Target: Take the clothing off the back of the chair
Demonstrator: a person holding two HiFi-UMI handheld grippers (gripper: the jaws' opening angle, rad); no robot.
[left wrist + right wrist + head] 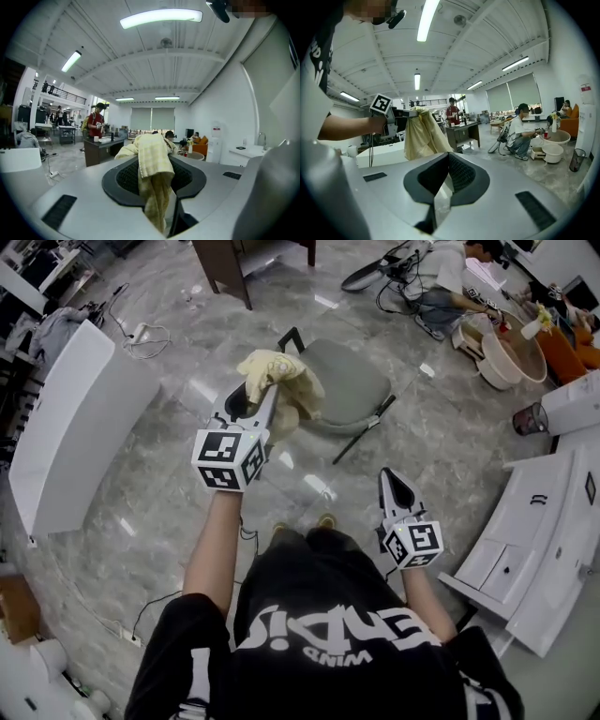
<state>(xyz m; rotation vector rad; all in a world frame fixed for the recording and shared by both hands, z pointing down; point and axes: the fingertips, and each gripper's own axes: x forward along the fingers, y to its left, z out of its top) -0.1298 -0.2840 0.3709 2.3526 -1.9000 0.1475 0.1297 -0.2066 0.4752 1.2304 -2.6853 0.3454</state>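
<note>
A pale yellow garment hangs from my left gripper, which is shut on it, above the floor just left of the chair. In the left gripper view the cloth drapes over and down between the jaws of that gripper. The grey-seated chair with its black frame stands right behind the cloth, its seat bare. My right gripper is lower and to the right, shut with nothing in it. In the right gripper view the hanging garment shows at the left.
A white curved panel lies at the left and a white cabinet at the right. A brown desk stands beyond the chair. A person crouches by round basins. Cables trail on the floor.
</note>
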